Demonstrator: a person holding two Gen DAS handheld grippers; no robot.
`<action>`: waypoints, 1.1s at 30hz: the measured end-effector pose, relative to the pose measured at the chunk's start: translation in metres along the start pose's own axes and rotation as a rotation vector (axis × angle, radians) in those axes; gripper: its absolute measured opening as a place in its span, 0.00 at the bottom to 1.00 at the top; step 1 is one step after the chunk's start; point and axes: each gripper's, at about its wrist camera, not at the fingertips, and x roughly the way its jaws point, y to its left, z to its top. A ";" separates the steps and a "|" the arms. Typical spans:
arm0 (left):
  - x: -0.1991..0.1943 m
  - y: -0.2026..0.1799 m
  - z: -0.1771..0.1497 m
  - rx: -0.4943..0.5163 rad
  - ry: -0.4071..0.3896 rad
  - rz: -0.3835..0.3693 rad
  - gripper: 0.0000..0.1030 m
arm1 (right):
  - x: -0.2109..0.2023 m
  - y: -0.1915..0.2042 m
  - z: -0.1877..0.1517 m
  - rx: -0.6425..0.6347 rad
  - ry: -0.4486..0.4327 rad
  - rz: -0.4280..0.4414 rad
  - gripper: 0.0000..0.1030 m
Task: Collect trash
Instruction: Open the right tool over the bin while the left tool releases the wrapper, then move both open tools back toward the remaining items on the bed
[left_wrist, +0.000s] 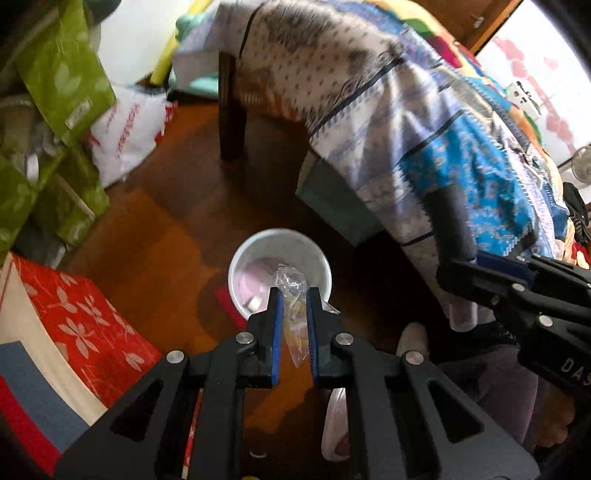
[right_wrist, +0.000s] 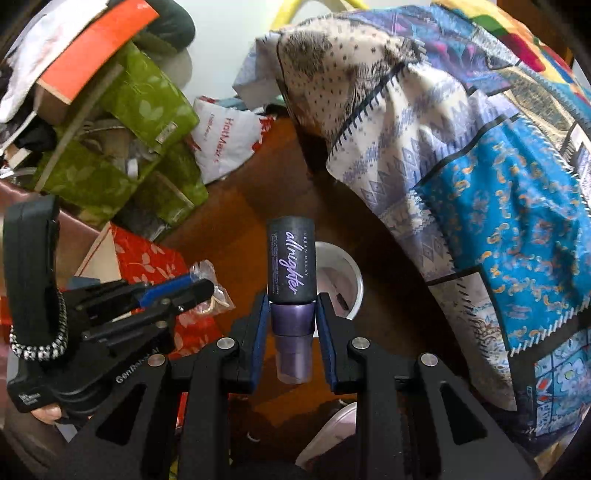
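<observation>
My left gripper (left_wrist: 294, 295) is shut on a clear plastic wrapper (left_wrist: 291, 295) and holds it above the rim of a white bin (left_wrist: 242, 258) on the wooden floor. The bin holds pale pink and white scraps. My right gripper (right_wrist: 291, 301) is shut on a dark purple spray bottle (right_wrist: 291, 258) marked "all nighter", held upright above the same bin (right_wrist: 352, 269). In the left wrist view the right gripper (left_wrist: 458, 266) shows at the right with the bottle (left_wrist: 452, 221). In the right wrist view the left gripper (right_wrist: 199, 286) shows at the left with the wrapper (right_wrist: 214, 291).
A bed draped in a patchwork quilt (left_wrist: 424, 122) fills the right side; its dark leg (left_wrist: 231, 110) stands behind the bin. Green fabric boxes (left_wrist: 62, 74), a white plastic bag (left_wrist: 129, 129) and a red floral box (left_wrist: 85, 321) crowd the left. A slippered foot (left_wrist: 336, 424) is below.
</observation>
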 end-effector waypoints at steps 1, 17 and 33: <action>0.004 0.000 0.002 -0.006 0.011 -0.004 0.11 | 0.003 0.000 0.003 -0.004 0.000 -0.007 0.23; -0.008 -0.005 0.013 -0.009 0.014 0.015 0.29 | -0.010 -0.013 0.012 0.001 -0.029 0.021 0.40; -0.111 -0.071 -0.006 0.103 -0.216 0.045 0.29 | -0.124 -0.019 -0.024 -0.027 -0.271 -0.019 0.40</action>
